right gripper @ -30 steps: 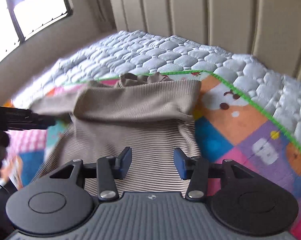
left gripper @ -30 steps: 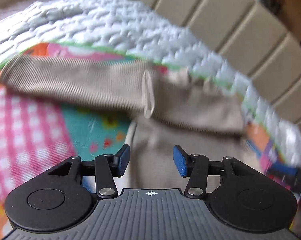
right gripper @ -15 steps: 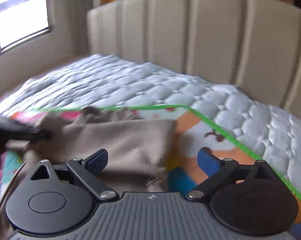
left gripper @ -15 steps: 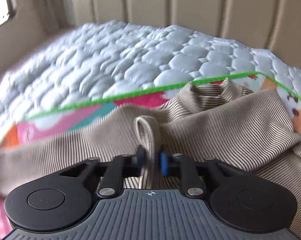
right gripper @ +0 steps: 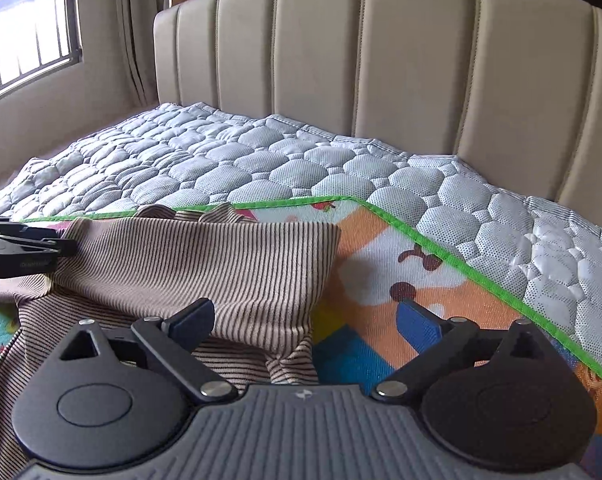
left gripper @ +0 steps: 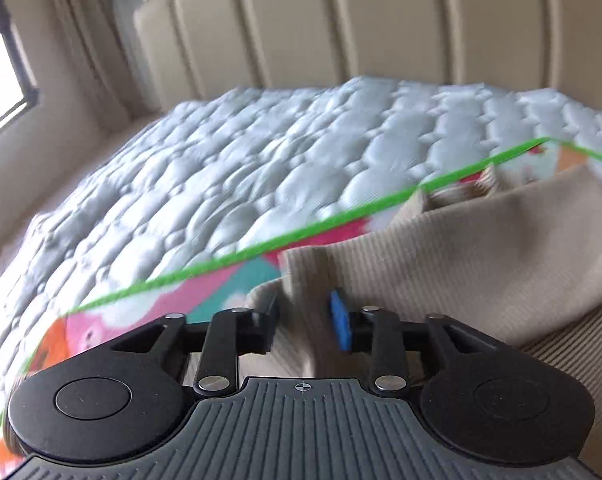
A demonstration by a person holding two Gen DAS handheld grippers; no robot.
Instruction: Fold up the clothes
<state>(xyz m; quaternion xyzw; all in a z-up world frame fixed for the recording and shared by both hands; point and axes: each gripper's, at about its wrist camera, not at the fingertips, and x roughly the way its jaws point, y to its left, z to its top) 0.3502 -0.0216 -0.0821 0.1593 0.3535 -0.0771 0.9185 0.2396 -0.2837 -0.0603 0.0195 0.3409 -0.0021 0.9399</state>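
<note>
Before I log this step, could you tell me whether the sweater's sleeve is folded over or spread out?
Folded: the sleeve lies across the sweater body, its cuff between the left gripper fingers.

Beige-and-brown striped sweater. Multicoloured cartoon mat, bright green edging. Pale grey quilted mattress; beige channelled headboard.

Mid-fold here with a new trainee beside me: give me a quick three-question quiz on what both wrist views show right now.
1. True or false: the right gripper has its jaws wide open, holding nothing.
2. What sits between the jaws of the left gripper? A) a fold of the striped top B) a pillow C) nothing
3. Fill in: the play mat on the quilted mattress has a ___ border.

Key: 1 true; 2 A; 3 green.
</note>
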